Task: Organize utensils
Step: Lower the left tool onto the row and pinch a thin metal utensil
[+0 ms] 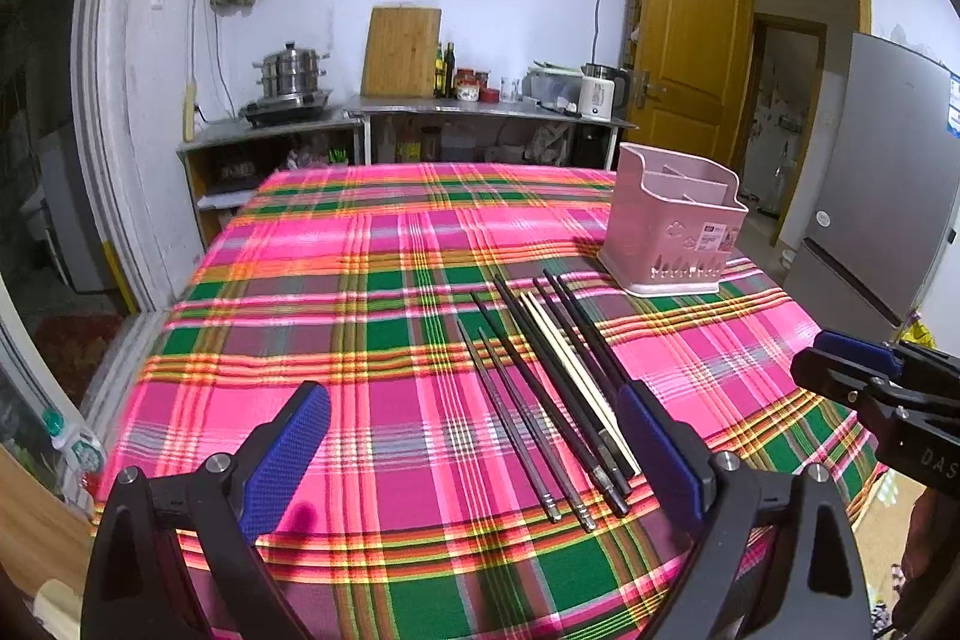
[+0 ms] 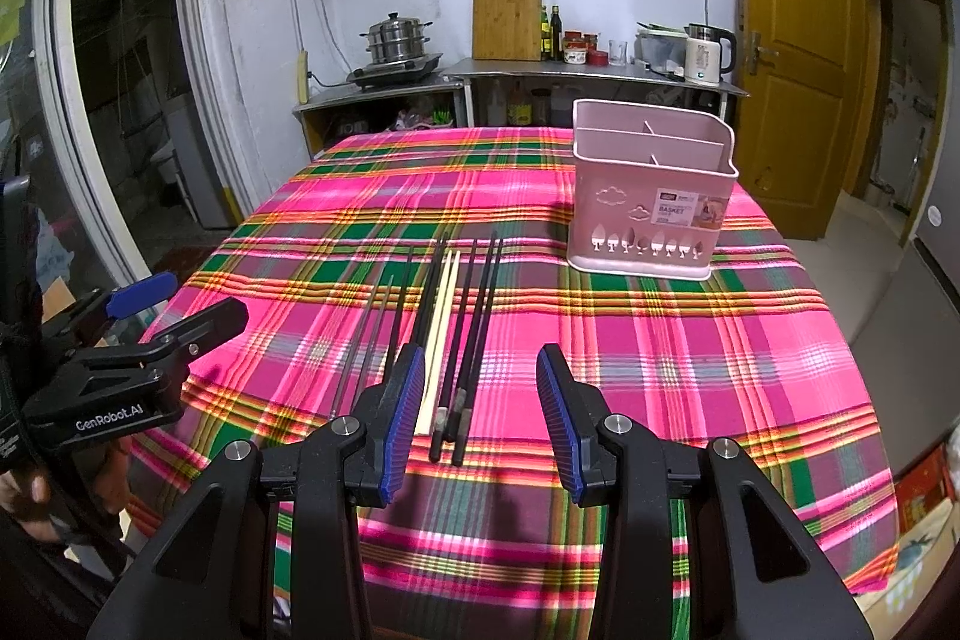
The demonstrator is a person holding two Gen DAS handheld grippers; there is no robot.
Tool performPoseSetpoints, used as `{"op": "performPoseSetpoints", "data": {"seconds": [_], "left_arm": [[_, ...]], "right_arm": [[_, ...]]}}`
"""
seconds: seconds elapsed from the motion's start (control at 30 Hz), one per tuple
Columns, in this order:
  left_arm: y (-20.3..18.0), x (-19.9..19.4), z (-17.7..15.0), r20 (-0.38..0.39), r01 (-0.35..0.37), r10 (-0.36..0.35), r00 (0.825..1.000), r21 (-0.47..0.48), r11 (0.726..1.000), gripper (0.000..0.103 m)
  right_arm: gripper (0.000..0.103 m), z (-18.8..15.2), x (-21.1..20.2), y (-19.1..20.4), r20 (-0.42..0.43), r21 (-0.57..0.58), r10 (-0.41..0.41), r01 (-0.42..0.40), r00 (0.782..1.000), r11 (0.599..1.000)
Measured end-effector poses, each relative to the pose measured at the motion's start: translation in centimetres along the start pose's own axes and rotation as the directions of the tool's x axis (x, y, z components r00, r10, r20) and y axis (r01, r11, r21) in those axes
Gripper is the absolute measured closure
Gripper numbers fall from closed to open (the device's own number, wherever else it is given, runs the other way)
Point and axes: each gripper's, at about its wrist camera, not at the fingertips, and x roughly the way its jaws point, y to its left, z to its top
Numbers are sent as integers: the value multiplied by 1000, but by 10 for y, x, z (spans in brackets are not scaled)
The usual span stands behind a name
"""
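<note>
Both grippers hovered empty over the plaid-covered surface (image 1: 372,280): the left gripper (image 1: 474,436) spread wide, the right gripper (image 2: 480,418) moderately apart. The chopsticks (image 2: 447,334) lay side by side, seemingly untouched, near the pink utensil basket (image 2: 651,196).

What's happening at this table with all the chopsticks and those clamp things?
A person holds a two-finger gripper in each hand and is about to tidy utensils. The chopsticks, mostly black with a pale pair among them, lie side by side on the plaid tablecloth. The pink utensil basket stands upright beyond them, apparently with nothing in it yet. The right gripper hangs open over the near ends of the chopsticks; the left gripper is open too. Neither holds anything.
</note>
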Motion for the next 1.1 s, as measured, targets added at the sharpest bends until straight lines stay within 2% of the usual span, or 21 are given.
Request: {"op": "performPoseSetpoints", "data": {"seconds": [0.17, 0.3, 0.57, 0.63, 0.77, 0.97, 1.1], "left_arm": [[12, 34, -6, -117, -22, 19, 993, -29, 999, 9], [20, 63, -10, -211, -26, 14, 977, -56, 998, 20], [27, 109, -8, -295, -2, -29, 955, -105, 994, 31], [28, 120, -6, -321, 0, -38, 946, -116, 993, 36], [26, 134, 0, -333, -11, -25, 943, -107, 994, 39], [22, 148, 9, -339, -36, 7, 941, -81, 996, 50], [18, 154, 13, -339, -26, 5, 941, -56, 998, 55]], "right_arm": [[63, 1, 13, 1, -23, -3, 8, -8, 1000, 1000], [63, 2, 24, 2, -43, -7, 16, -16, 999, 1000], [63, 5, 48, 3, -76, -15, 34, -35, 996, 999], [63, 6, 54, 3, -82, -14, 39, -40, 996, 999], [63, 7, 61, 2, -89, -10, 47, -48, 995, 999], [63, 10, 68, 0, -96, -1, 55, -55, 994, 998], [63, 12, 72, -2, -98, 4, 61, -61, 993, 998]]}}
